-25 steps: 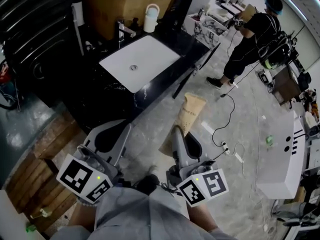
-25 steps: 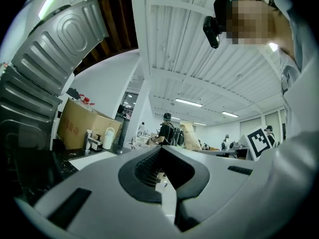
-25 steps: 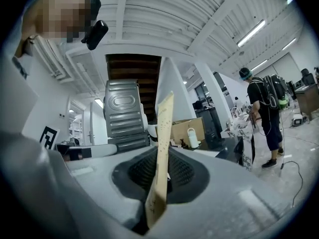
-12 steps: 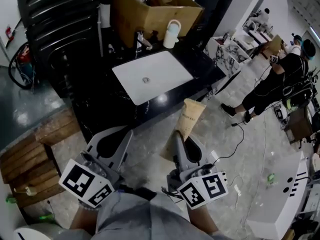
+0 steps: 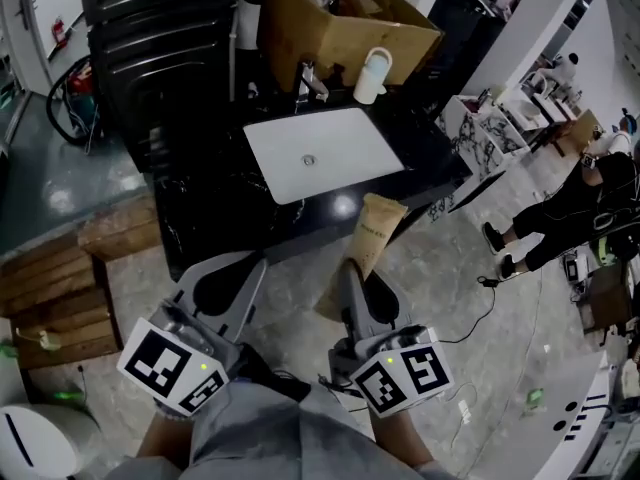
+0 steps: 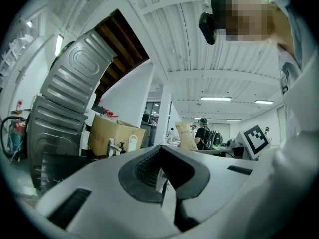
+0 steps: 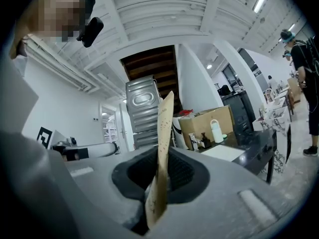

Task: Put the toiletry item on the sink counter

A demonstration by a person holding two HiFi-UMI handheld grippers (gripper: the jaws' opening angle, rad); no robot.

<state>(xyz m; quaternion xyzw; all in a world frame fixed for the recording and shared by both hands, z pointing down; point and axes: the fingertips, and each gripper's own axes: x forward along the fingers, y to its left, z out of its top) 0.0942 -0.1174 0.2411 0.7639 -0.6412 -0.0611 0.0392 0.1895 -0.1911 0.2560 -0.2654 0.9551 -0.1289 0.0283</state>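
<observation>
The toiletry item is a flat tan pouch (image 5: 376, 230) with printed text. My right gripper (image 5: 350, 268) is shut on its lower end, so it stands upright between the jaws (image 7: 164, 128). It hangs over the floor, just short of the black sink counter (image 5: 210, 203) with its white basin (image 5: 325, 153). My left gripper (image 5: 252, 261) is level with the right one on the left; its jaws are shut with nothing between them (image 6: 162, 176).
A faucet (image 5: 310, 80), a white jug (image 5: 372, 75) and a large cardboard box (image 5: 345, 28) stand at the back of the counter. Wooden pallets (image 5: 60, 283) lie to the left. A person (image 5: 585, 208) and cables (image 5: 490, 298) are on the floor at right.
The counter and basin have shifted right and come closer in the head view. Both grippers keep their places, and the pouch stays in the right gripper's hold.
</observation>
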